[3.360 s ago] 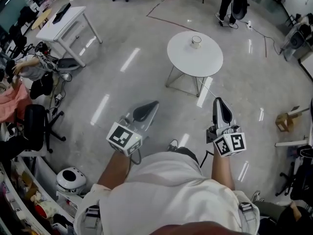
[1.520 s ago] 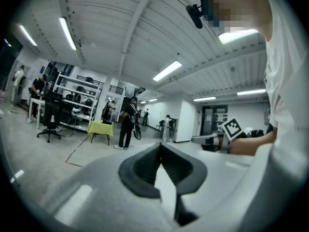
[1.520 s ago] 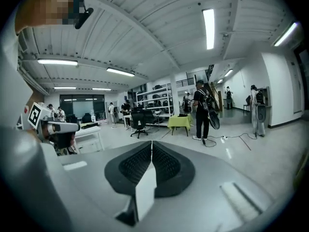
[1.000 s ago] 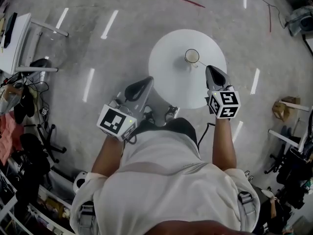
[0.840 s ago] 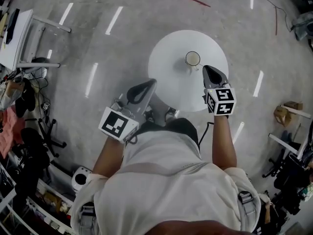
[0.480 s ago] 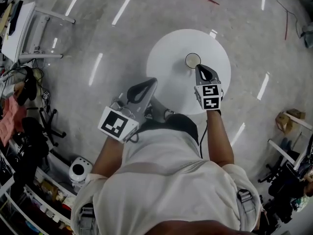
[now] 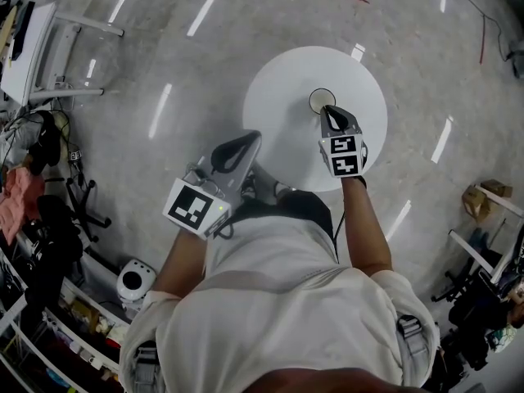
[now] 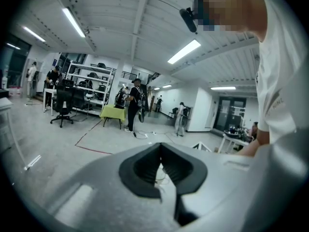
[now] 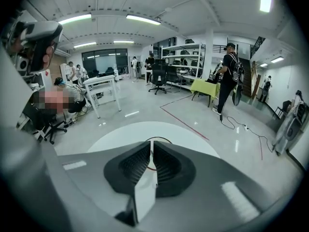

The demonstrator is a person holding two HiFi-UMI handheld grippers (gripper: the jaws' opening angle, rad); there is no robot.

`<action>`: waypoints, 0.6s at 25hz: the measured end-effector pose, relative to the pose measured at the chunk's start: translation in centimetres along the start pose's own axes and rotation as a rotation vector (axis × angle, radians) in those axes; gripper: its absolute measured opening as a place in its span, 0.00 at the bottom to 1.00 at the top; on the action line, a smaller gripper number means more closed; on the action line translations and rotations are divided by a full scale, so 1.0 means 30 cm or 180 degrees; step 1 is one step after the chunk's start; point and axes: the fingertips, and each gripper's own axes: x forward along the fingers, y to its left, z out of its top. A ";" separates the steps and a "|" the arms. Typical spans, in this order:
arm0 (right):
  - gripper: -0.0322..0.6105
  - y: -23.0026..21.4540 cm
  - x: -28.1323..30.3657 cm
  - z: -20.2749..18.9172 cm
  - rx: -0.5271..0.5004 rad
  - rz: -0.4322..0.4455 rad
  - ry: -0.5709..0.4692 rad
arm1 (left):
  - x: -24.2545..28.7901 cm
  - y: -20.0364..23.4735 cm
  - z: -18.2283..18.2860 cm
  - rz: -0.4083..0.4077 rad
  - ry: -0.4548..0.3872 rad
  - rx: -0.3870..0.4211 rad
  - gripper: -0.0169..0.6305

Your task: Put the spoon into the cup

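Note:
A cup [image 7: 321,98] stands on the round white table [image 7: 278,105], a little past its middle. My right gripper [image 7: 327,110] hovers over the table with its tips right at the cup's near side; its jaws are shut and I see nothing between them. In the right gripper view, the cup's dark rim [image 9: 165,139] shows just beyond the right gripper [image 9: 151,143]. No spoon is visible; the gripper covers the spot beside the cup. My left gripper [image 7: 249,138] is shut and hangs off the table's near-left edge; in its own view, the left gripper [image 8: 161,147] points across the room.
A white desk [image 7: 24,47] stands far left, with chairs and clutter [image 7: 49,219] along the left wall. A cardboard box [image 7: 483,193] lies on the floor at right. Further off are a desk [image 9: 104,83], a black chair [image 9: 159,76], a green table [image 9: 205,87] and standing people.
Over the last seconds the person walked up to the table. In the last second the right gripper swung left and forward onto the cup's near side, covering the spoon; the left gripper barely moved.

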 end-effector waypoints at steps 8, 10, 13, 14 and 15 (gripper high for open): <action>0.10 0.010 -0.097 0.075 0.0068 -0.0187 -0.0229 | -0.060 0.027 0.009 -0.0063 -0.0038 0.0017 0.03; 0.07 0.022 -0.157 0.112 0.0120 -0.0249 -0.0347 | -0.086 0.022 0.018 -0.0113 -0.0065 0.0048 0.03; 0.06 0.053 -0.260 0.170 0.0191 -0.0339 -0.0506 | -0.123 0.005 0.048 -0.0225 -0.0130 0.0113 0.03; 0.06 0.068 -0.297 0.189 0.0220 -0.0367 -0.0579 | -0.137 -0.005 0.059 -0.0269 -0.0153 0.0138 0.03; 0.06 0.083 -0.335 0.207 0.0247 -0.0399 -0.0660 | -0.151 -0.017 0.070 -0.0314 -0.0177 0.0164 0.03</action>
